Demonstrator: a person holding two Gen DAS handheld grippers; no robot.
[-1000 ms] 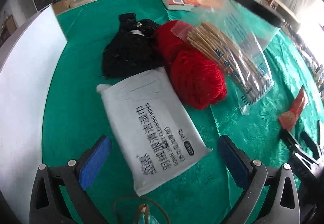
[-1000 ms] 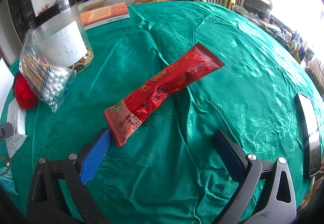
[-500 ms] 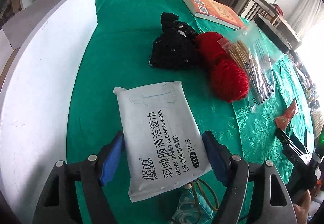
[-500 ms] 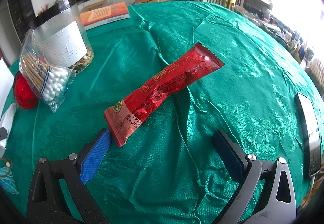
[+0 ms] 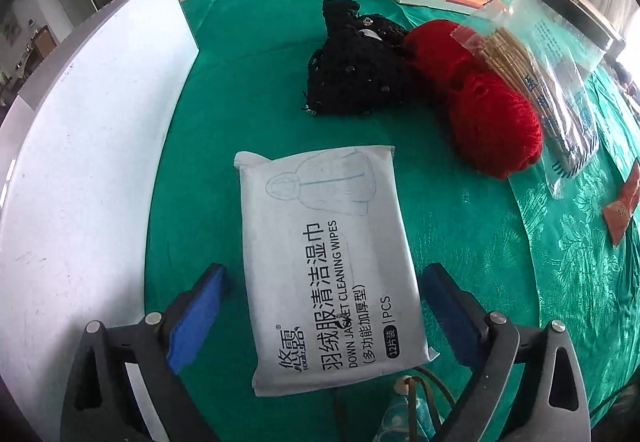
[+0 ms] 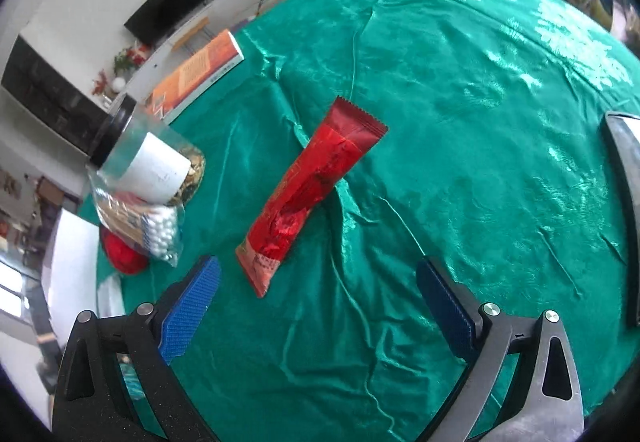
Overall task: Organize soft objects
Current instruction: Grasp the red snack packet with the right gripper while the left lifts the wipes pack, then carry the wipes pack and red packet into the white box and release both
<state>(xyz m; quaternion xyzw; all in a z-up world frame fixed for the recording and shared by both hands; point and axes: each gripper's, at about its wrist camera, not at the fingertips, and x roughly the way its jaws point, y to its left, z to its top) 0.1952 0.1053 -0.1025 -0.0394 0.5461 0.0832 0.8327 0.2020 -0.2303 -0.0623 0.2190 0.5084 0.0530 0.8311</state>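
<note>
- Your left gripper (image 5: pixel 320 306) hangs over a flat white rectangular soft pack of cleaning wipes (image 5: pixel 326 262) lying on the green tablecloth (image 5: pixel 248 90).
- Its jaws have just been opening; they stand apart, one blue pad on each side of the pack's near end, neither visibly pressing it.
- The pack's long axis runs near to far, in line with the fingers, so the jaws span its short width.
- Your right gripper (image 6: pixel 316 300) is spread wide and empty, above a long red foil snack packet (image 6: pixel 310 192) lying just beyond its left pad.
- The left hand is the nearer to the wipes.
</note>
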